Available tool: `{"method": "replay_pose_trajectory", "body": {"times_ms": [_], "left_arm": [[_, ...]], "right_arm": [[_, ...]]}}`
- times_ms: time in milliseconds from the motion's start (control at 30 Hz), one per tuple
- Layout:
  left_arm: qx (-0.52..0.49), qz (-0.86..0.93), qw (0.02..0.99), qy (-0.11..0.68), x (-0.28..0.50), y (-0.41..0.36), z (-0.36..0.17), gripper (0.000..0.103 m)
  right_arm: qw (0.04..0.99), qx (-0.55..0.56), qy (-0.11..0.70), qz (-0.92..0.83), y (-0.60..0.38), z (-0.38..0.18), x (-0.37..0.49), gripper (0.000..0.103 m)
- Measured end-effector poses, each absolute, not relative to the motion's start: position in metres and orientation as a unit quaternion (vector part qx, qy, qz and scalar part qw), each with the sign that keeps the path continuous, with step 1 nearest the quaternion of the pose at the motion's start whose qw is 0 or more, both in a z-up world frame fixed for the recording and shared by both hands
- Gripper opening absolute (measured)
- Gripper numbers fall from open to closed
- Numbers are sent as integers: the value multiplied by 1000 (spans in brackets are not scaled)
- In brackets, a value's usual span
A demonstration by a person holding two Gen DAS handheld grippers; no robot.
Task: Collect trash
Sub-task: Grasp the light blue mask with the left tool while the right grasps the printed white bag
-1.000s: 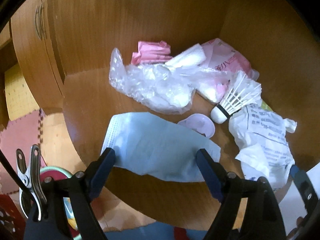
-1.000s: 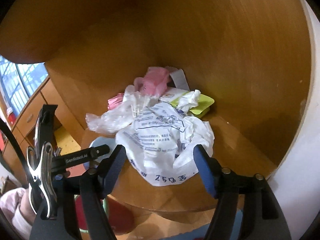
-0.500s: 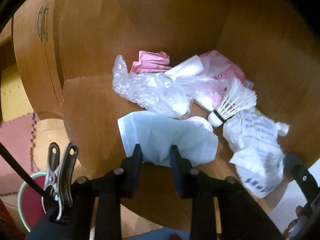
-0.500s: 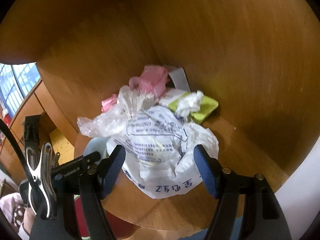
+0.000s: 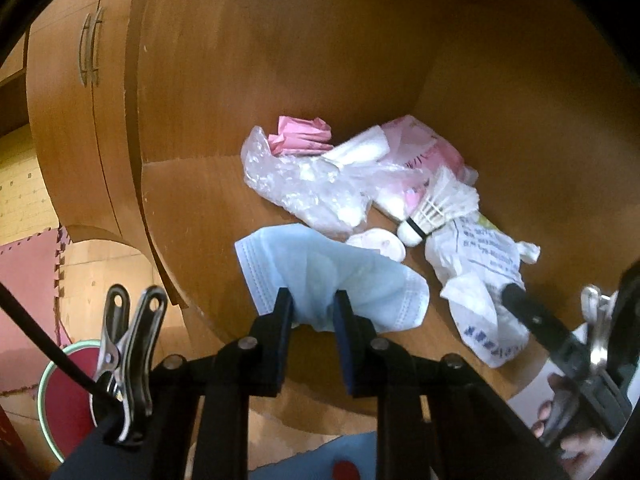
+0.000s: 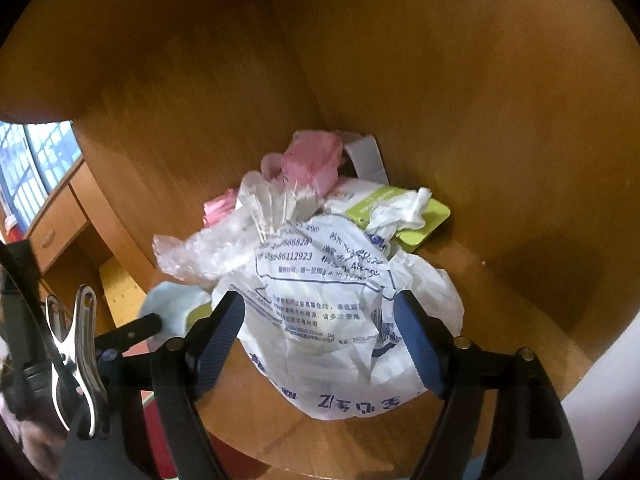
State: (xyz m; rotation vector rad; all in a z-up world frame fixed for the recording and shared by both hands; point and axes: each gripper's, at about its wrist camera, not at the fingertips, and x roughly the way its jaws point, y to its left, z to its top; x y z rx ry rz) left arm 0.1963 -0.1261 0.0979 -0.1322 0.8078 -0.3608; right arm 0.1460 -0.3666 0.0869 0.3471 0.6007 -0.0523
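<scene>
Closed since before, left tool (image 5: 313,309) pinches face mask (image 5: 328,284) lying crosswise.

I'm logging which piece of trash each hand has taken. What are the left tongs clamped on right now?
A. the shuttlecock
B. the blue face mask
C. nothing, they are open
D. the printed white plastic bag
B: in the left wrist view the left tongs are shut on a bunched fold of the blue face mask, while the shuttlecock and the printed white plastic bag lie apart from them.
</scene>
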Motion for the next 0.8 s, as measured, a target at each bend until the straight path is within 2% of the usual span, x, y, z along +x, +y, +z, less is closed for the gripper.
{"method": "replay_pose_trajectory", "body": {"times_ms": [133, 200, 267, 300, 333, 367, 567, 800], "left_arm": [[-53, -180, 898, 397, 192, -130, 92, 21], [-48, -180, 898, 399, 190, -133, 88, 22], [-48, -180, 899, 396, 188, -134, 87, 21], [-50, -181, 899, 395, 187, -133, 87, 21], [-54, -181, 899, 394, 186, -132, 88, 21], [-59, -181, 899, 394, 186, -131, 90, 21], [-78, -178, 904, 380, 181, -121, 101, 21], [-98, -169, 909, 369, 171, -104, 111, 21]], "right_arm": [[933, 150, 326, -36, -359, 77, 158, 77], [928, 146, 339, -45, -357, 72, 161, 65], [927, 135, 346, -56, -355, 68, 162, 40], [927, 135, 347, -55, -355, 67, 162, 33], [926, 139, 348, -52, -357, 67, 161, 21], [924, 153, 347, -47, -360, 67, 159, 15], [932, 181, 311, -45, -367, 80, 150, 4], [954, 179, 236, -41, -363, 107, 128, 3]]}}
